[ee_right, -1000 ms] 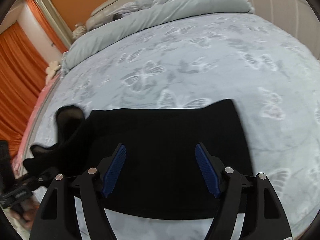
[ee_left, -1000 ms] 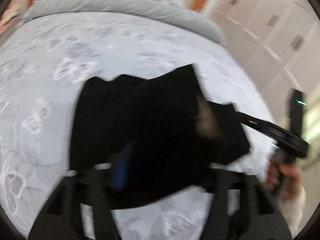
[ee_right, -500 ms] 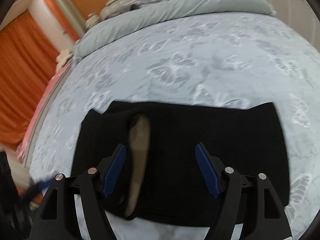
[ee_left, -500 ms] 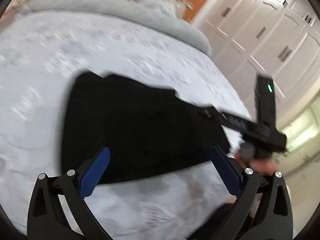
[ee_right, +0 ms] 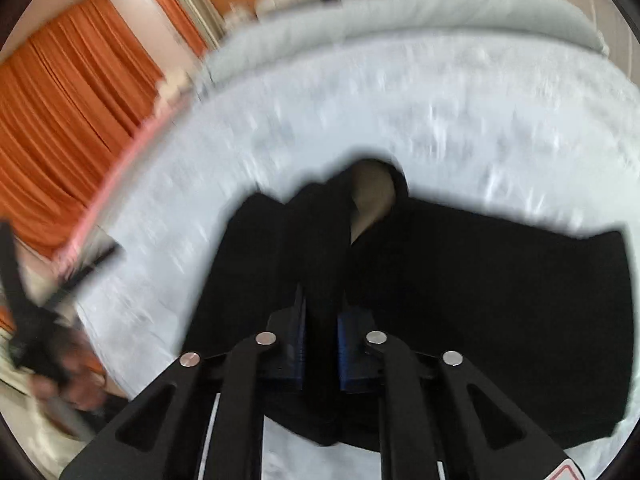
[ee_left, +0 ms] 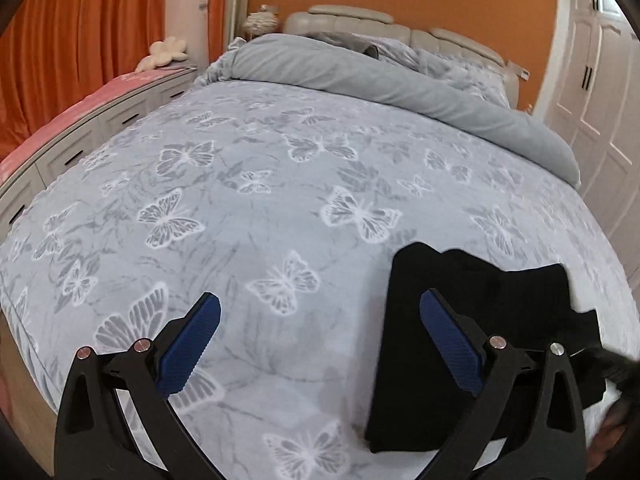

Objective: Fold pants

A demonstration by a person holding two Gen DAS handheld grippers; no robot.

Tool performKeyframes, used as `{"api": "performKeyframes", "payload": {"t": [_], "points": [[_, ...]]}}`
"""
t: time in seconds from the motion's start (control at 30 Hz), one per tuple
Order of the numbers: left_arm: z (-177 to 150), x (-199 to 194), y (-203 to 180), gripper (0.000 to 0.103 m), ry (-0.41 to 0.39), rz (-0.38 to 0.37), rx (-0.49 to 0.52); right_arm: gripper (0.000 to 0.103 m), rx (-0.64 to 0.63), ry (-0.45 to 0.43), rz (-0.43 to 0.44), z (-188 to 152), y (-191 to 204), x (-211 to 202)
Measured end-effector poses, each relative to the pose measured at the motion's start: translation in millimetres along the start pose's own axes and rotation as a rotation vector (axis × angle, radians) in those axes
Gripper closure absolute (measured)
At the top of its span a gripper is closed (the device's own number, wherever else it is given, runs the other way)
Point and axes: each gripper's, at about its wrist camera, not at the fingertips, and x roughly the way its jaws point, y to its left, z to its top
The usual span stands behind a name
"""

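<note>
Black pants (ee_left: 480,320) lie folded on the butterfly-print bed cover (ee_left: 280,184), at the lower right of the left wrist view. My left gripper (ee_left: 320,340) is open and empty, hovering over bare cover just left of the pants. In the blurred right wrist view, my right gripper (ee_right: 320,328) is shut on a fold of the black pants (ee_right: 460,280) at their near edge. A tan inner patch (ee_right: 370,196) shows at the far edge of the pants.
A rolled grey duvet (ee_left: 400,80) and headboard lie at the far end of the bed. A white dresser (ee_left: 80,144) and orange curtains (ee_left: 80,40) stand to the left, white wardrobe doors (ee_left: 592,92) to the right.
My left gripper let go of the pants, opened and swung left off them. My right gripper closed on the pants' near edge and is moving fast.
</note>
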Motion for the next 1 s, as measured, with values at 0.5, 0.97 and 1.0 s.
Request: {"api": "performKeyframes", "payload": {"t": [0.5, 0.97, 1.0], "points": [[-43.3, 19.6, -95.9, 0.005, 0.118, -0.155, 0.205, 0.085, 0.236, 0.015, -0.25, -33.2, -165.7, -63.1], [-78.1, 98.5, -137.1, 0.038, 0.462, -0.511, 0.057, 0.071, 0.201, 0.097, -0.227, -44.4, -158.8, -35.8], [-74.7, 97.4, -138.9, 0.048, 0.461, -0.554, 0.068, 0.08, 0.186, 0.087, -0.233, -41.8, -154.8, -36.6]]}}
